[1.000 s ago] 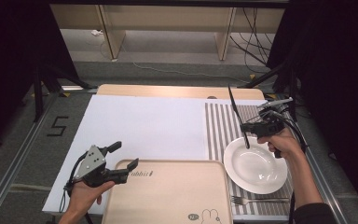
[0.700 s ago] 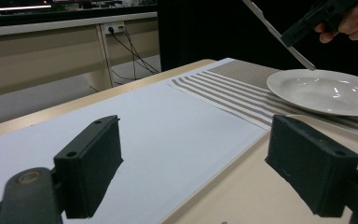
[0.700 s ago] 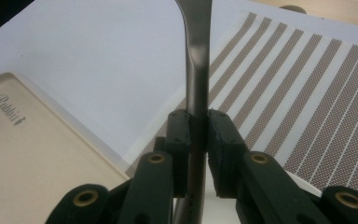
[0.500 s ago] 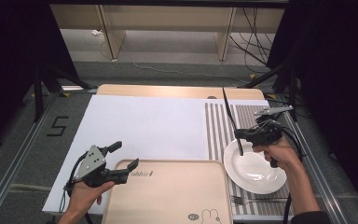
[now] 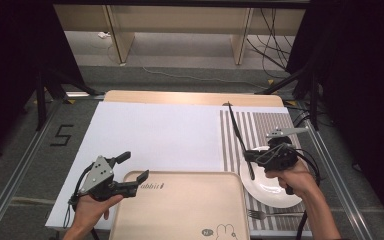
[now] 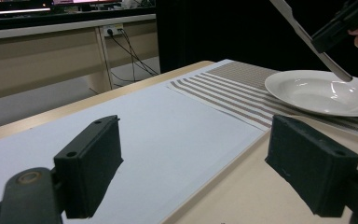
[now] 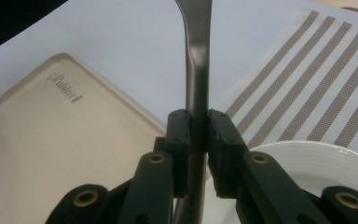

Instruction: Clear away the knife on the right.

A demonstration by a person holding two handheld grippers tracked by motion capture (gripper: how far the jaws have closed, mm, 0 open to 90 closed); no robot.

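Pale wooden desk (image 5: 190, 97), covered over most of its top by a large white paper sheet (image 5: 155, 135). Beige rectangular tray (image 5: 180, 210), printed with a small rabbit figure, lies at the near edge and overlaps the sheet. Brown-and-white striped placemat (image 5: 270, 125) occupies the right part of the desk, beside the sheet. Round white ceramic plate (image 5: 272, 187) rests on the near part of the placemat, just right of the tray. Left gripper (image 5: 132, 172), black and held in the person's left hand, sits at the tray's far left corner; its fingers (image 6: 91, 163) stand wide apart with nothing between them, one over the sheet and the other over the tray's edge. Right gripper (image 5: 252, 156), held in the person's right hand, hovers above the plate's left rim; its fingers (image 7: 179, 140) are clamped on the handle of a long dark-metal table knife (image 5: 236, 131). Knife is lifted clear of the desk: its blade slants up and away over the placemat, and its handle end points down over the plate. Small silver fork (image 5: 260, 215) lies on the placemat at the near edge, just in front of the plate.
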